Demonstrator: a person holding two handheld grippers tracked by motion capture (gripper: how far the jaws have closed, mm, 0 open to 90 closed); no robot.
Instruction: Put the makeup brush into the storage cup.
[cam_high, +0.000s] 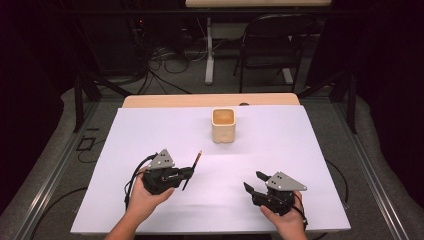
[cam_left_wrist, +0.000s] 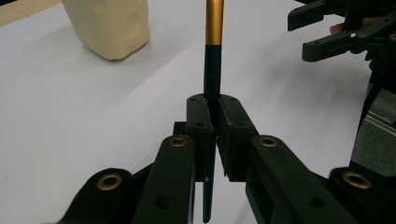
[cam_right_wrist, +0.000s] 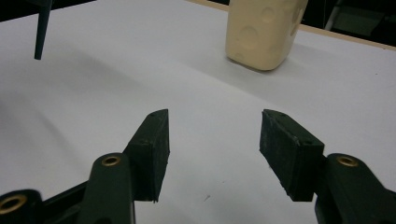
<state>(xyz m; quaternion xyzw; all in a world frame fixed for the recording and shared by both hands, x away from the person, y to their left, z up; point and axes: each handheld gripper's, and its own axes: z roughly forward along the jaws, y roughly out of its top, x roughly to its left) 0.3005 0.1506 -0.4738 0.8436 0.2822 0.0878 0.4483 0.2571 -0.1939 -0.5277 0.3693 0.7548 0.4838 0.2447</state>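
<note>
My left gripper (cam_high: 186, 176) pinches a thin dark pencil with a gold end (cam_left_wrist: 214, 42) at its middle, above the white table (cam_high: 280, 150). It looks light, stiff and slippery. My right gripper (cam_high: 254, 181) is spread, holding nothing

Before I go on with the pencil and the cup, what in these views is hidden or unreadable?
- Pencil: in the left gripper view its top end is cut off by the upper edge; its point hides behind the left hand-held gripper.
- Pencil in the right gripper view: cut off by the top edge, just the point visible.
- Cup: the high view looks into it, but any contents are too small and blurred to tell.
- Right hand-held gripper: open, nothing between.
</note>
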